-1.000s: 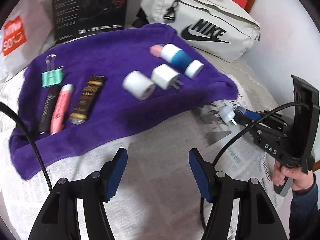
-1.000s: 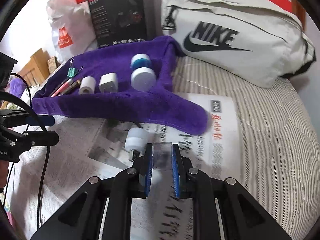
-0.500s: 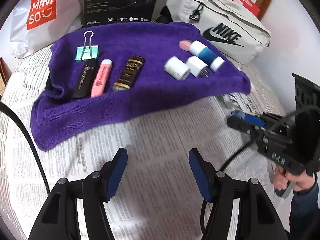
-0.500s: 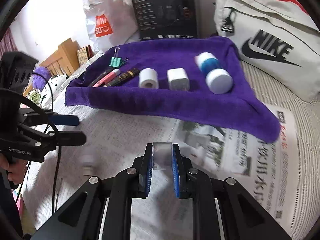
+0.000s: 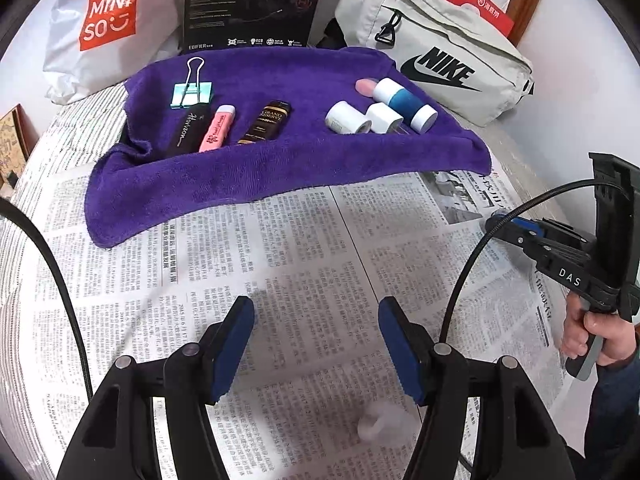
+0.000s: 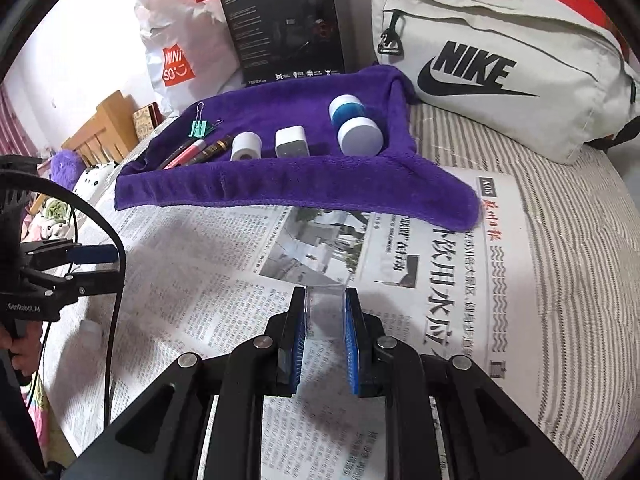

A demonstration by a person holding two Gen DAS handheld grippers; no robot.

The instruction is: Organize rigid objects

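A purple towel (image 5: 280, 160) holds a green binder clip (image 5: 191, 94), a black tube (image 5: 188, 130), a pink tube (image 5: 217, 128), a brown bar (image 5: 265, 122), a white roll (image 5: 347, 118), a white charger (image 5: 384, 117) and a blue-and-white bottle (image 5: 404, 104). My left gripper (image 5: 316, 308) is open above the newspaper (image 5: 280, 248), with nothing between its fingers. A small whitish cap (image 5: 376, 426) lies on the paper beneath it. My right gripper (image 6: 325, 296) is shut on a clear plastic piece (image 6: 325, 312), in front of the towel (image 6: 304, 184).
A Nike bag (image 5: 436, 52), a black box (image 5: 248, 0) and a Miniso bag (image 5: 104, 20) stand behind the towel. A striped bed cover (image 6: 580, 260) lies to the right of the newspaper. A hand (image 5: 592, 340) holds the right gripper's handle.
The left view has pulled back from the towel. The whitish cap that lay just in front of my right gripper now lies by my left gripper. The right grip is unchanged.
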